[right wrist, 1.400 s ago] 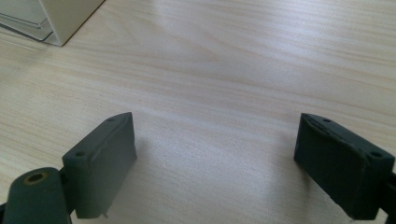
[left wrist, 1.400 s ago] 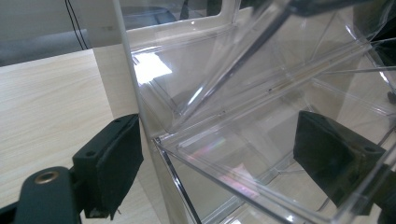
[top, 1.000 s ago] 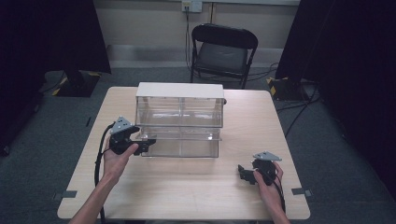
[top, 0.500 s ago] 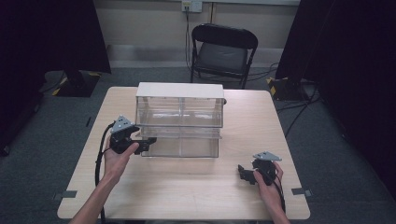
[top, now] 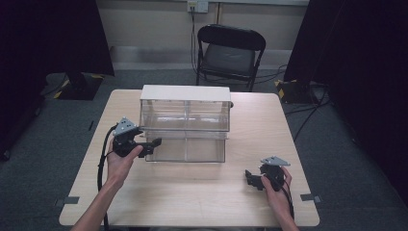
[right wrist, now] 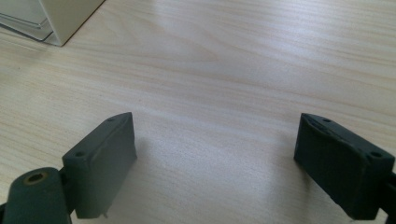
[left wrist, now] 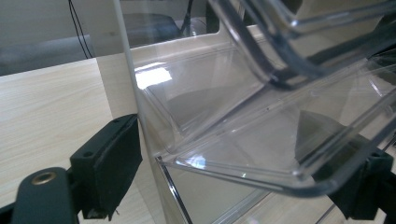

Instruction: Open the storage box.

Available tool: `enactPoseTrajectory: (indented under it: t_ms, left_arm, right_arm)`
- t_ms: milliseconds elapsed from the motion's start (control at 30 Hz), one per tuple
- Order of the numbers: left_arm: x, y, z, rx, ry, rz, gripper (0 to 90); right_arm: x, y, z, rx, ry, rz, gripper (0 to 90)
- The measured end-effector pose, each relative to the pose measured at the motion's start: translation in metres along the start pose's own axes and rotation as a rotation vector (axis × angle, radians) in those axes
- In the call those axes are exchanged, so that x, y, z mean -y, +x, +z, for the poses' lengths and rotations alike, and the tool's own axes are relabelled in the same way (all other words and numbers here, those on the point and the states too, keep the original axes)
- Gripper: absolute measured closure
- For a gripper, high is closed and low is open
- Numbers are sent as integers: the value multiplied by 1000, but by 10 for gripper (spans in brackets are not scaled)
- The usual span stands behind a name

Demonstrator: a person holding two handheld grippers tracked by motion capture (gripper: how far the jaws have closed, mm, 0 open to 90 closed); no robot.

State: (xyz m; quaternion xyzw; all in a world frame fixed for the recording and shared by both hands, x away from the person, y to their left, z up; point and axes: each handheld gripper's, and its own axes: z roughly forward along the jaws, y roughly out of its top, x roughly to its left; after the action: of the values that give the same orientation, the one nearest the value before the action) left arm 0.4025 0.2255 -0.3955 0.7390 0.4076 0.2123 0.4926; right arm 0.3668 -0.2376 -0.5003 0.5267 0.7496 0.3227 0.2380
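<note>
A clear plastic drawer unit (top: 185, 108) with a white top stands on the middle of the wooden table (top: 192, 202). Its lower drawer (top: 187, 149) is slid out toward me. My left gripper (top: 151, 144) is at that drawer's left front corner. In the left gripper view it (left wrist: 238, 172) is open, its jaws wide apart on either side of the clear drawer's front lip (left wrist: 243, 172). My right gripper (top: 250, 179) rests low over the table's right front, apart from the unit. It (right wrist: 215, 154) is open with bare wood between its jaws.
A black folding chair (top: 230, 50) stands behind the table's far edge. Cables lie on the grey floor at the right, and dark curtains hang on both sides. The unit's white corner (right wrist: 65, 23) lies at the far left of the right gripper view.
</note>
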Motion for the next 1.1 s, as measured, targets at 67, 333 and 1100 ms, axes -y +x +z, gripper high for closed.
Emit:
enactPoseTrajectory:
  t_ms: [67,333,1100]
  left_arm:
    - [0,-1,-1,-3,-1,10,142]
    - [-5,-2,-3,9,-16,-5,107]
    - [-5,-2,-3,32,-23,-30,110]
  right_arm:
    - [0,0,0,0,0,0,120]
    - [0,0,0,0,0,0,120]
    - [0,0,0,0,0,0,120]
